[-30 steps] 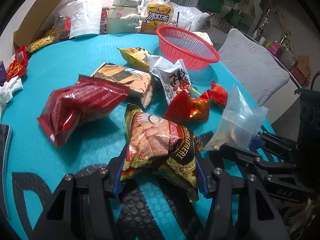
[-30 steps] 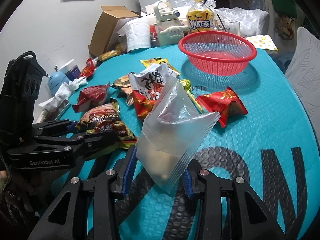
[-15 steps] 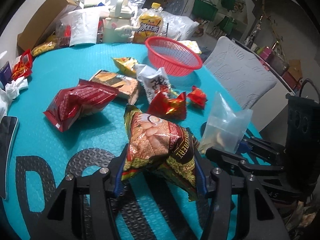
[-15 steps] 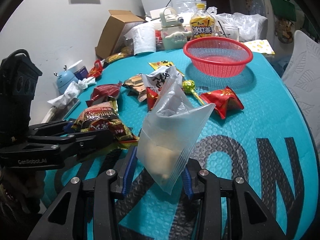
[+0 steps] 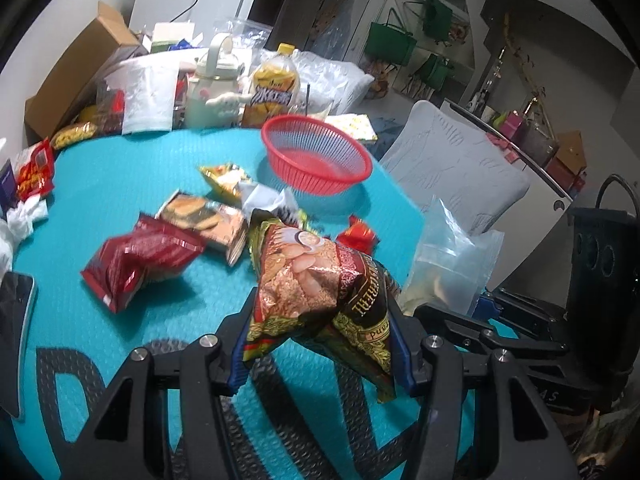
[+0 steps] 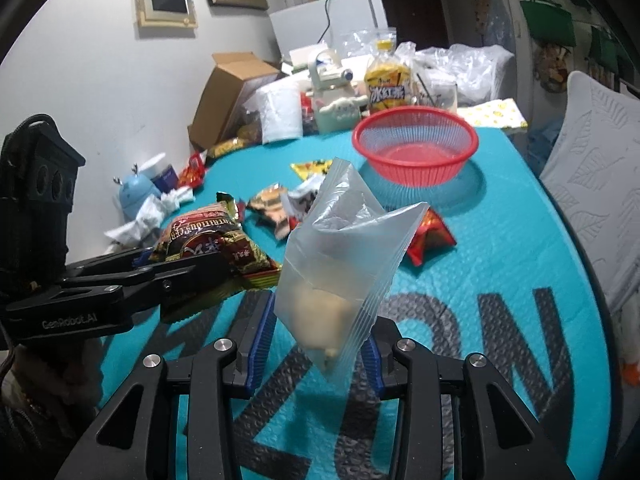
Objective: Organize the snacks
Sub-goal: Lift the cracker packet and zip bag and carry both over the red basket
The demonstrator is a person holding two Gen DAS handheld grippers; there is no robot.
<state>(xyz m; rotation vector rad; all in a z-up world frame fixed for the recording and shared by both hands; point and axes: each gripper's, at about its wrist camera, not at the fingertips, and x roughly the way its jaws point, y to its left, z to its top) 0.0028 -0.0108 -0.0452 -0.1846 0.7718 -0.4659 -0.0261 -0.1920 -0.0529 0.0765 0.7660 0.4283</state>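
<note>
Each hand-held gripper, left clamping a peanut packet, right a clear bag, should clear the red basket rim before releasing.

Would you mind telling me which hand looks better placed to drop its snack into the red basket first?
Probably the right. The right gripper holds the clear zip bag with open mat up to the red basket. The left gripper, gripping the brown snack packet, faces scattered packets first.
</note>
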